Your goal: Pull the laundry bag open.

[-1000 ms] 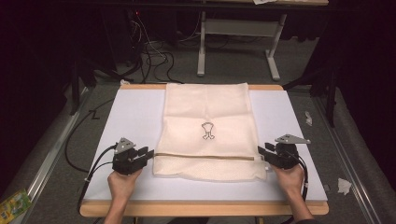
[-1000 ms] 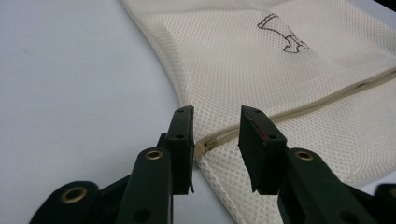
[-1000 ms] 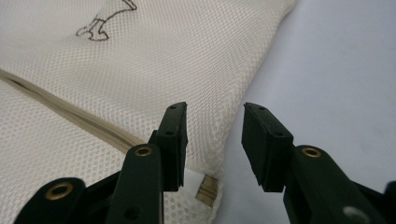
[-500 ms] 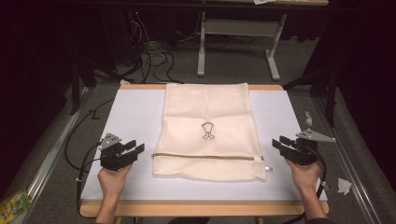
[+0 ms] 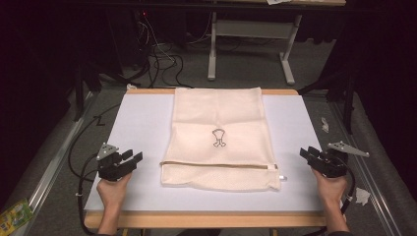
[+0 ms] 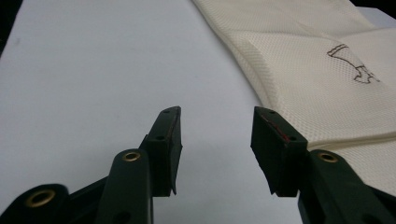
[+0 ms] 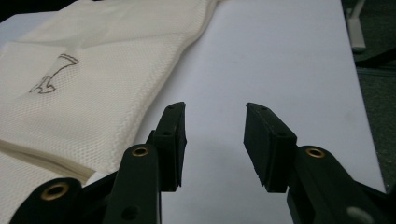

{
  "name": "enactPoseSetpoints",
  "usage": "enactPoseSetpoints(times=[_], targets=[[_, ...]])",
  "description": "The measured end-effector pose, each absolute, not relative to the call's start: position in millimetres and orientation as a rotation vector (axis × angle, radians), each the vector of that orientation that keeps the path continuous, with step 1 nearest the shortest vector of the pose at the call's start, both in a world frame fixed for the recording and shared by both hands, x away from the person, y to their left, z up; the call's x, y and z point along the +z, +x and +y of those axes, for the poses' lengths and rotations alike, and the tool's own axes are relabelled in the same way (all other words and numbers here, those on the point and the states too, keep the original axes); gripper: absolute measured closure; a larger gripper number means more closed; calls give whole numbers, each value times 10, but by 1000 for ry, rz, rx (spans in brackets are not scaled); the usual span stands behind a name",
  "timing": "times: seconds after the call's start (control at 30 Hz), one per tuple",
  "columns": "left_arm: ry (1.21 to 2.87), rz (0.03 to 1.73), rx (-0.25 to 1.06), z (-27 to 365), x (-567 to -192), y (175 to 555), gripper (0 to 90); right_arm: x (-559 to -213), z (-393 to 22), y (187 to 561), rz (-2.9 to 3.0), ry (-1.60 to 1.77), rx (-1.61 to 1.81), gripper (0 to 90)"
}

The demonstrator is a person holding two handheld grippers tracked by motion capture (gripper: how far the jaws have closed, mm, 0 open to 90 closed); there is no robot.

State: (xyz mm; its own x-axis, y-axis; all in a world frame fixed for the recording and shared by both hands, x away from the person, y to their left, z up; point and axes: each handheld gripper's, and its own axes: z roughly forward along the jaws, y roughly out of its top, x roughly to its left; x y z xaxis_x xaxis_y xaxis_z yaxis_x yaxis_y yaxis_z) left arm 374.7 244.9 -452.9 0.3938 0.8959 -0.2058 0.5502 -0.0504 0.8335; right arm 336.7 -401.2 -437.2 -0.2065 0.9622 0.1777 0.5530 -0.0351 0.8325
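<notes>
No text can be read; the cream mesh bag (image 5: 218,140) bears only a small dark outline emblem (image 5: 218,138).

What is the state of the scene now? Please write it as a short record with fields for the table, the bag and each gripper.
table: white-topped table with wooden edge
bag: cream mesh fabric bag, lying flat at the table's middle, folded over, small dark printed mark on top
left gripper: black two-jaw left gripper, jaws open, holding nothing, left of the bag, apart from it
right gripper: black two-jaw right gripper, jaws open, holding nothing, right of the bag, apart from it
</notes>
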Motion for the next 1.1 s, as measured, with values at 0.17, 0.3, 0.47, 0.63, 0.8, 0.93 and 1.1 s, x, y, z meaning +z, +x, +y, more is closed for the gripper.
enactPoseSetpoints(times=[0.17, 0.3, 0.47, 0.63, 0.8, 0.93, 1.1], targets=[[1723, 1294, 479, 2473, -4601, 3784, 524, -4438, -4029, 3371, 1783, 1607, 1120, 597], [1732, 1287, 474, 2483, -4623, 3823, 518, -4465, -4029, 3384, 1770, 1624, 1121, 597], [1742, 1318, 514, 2501, -4639, 3944, 513, -4562, -4012, 3507, 1789, 1651, 1070, 597], [1732, 1332, 541, 2456, -4692, 3982, 512, -4624, -4013, 3549, 1762, 1658, 1053, 596], [1714, 1345, 547, 2418, -4721, 4039, 510, -4643, -4052, 3559, 1754, 1658, 1031, 591], [1697, 1362, 571, 2405, -4735, 4063, 508, -4654, -4027, 3572, 1746, 1660, 1012, 587], [1729, 1373, 588, 2400, -4774, 4076, 507, -4735, -3999, 3584, 1751, 1667, 1013, 579]])
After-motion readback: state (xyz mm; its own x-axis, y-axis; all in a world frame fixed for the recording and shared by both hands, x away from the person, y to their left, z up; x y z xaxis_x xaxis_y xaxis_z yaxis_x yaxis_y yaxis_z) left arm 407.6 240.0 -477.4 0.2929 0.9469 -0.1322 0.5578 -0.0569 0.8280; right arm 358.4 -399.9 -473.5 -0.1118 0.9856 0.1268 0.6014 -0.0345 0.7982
